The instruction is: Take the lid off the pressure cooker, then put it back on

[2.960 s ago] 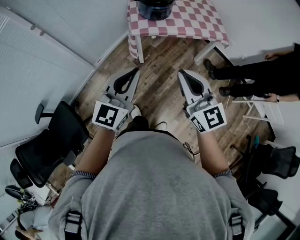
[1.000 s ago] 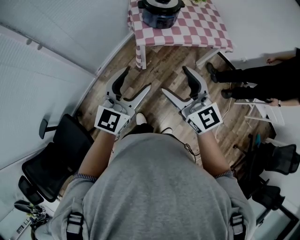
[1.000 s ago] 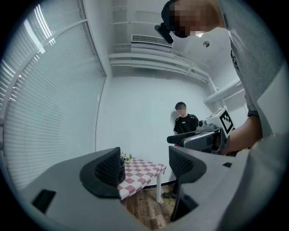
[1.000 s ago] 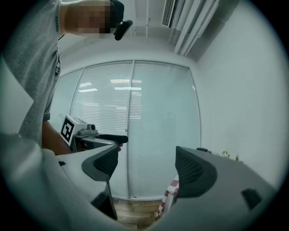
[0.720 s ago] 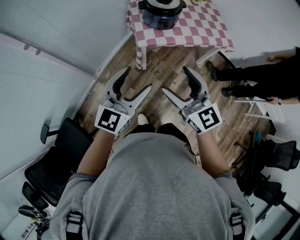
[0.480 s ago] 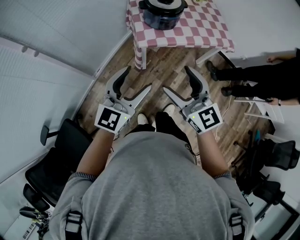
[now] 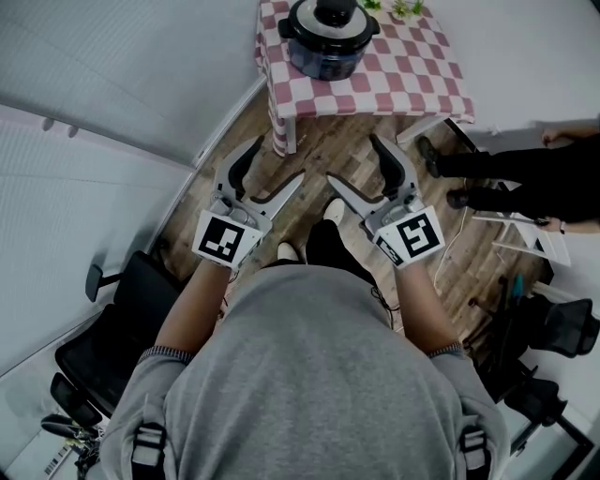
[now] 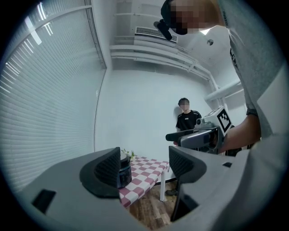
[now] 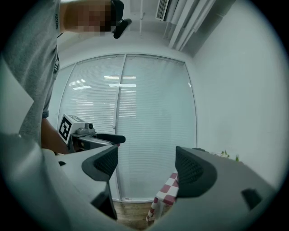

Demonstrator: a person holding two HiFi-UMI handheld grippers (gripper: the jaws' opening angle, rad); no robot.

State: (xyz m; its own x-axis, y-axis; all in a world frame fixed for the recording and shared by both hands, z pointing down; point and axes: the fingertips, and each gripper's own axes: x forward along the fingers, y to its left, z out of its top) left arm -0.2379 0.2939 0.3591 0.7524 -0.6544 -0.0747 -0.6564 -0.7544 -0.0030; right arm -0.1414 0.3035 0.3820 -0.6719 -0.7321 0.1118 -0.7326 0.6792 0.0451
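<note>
**Approach phase.** Three seconds earlier both grippers have their jaws nearly together. Now the left gripper and the right gripper each hold their jaws spread wide, with nothing between them. Over the same interval the checked table comes further into the head view, so the pressure cooker and its lid show almost whole. By this reading the person is closing on the table with the tools readied, and lid removal is not yet begun. The cooker stands on the table's left half with its lid seated. Both grippers hang over the wooden floor, short of the table's near edge and well apart from the cooker. In the left gripper view the cooker shows on the table, beyond the left jaw. The right gripper view shows only the table's corner.
</note>
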